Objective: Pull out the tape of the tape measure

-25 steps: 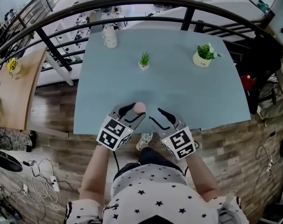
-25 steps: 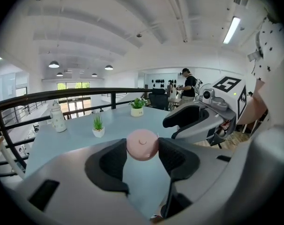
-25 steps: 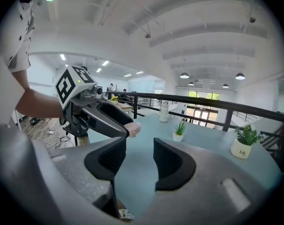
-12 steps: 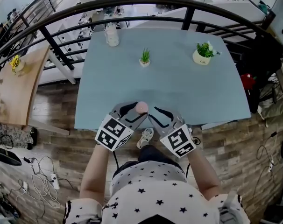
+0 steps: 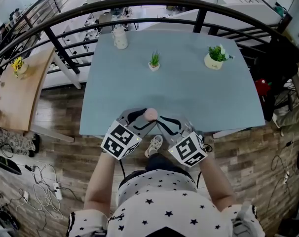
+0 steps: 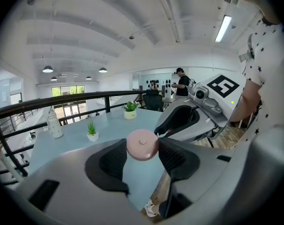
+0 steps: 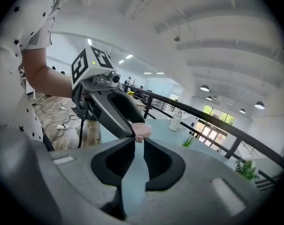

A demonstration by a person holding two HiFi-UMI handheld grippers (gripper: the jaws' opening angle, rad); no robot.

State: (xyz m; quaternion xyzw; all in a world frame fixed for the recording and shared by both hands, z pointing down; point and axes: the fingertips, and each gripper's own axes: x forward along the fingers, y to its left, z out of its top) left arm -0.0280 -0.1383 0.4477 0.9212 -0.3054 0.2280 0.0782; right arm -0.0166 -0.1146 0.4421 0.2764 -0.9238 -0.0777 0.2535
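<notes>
Over the near edge of the blue surface (image 5: pixel 179 93), your left claw (image 5: pixel 146 116) holds the small pink tape measure (image 6: pixel 142 144) up in the air. Its jaws stand fairly wide and press on the round case from both sides, with the flat face turned back toward you.

Your right claw (image 7: pixel 138 141) is level with it and closing. The little pull tab (image 7: pixel 138 138) sits right at its tips, and a thin gap shows between the pads, so the pinch is not yet made.

Expect the case to be light, hard and smooth. Because you grip it on its curved rim, it may swivel or pop out once you pull, so keep firm pressure on the left side.

The tape itself is probably thin and limp, with a spring drawing it back in. The tab looks like the only sound place to take hold, and it is tiny. Seat it well between the pads, not on their very edge, then draw straight away from the case rather than at an angle.
</notes>
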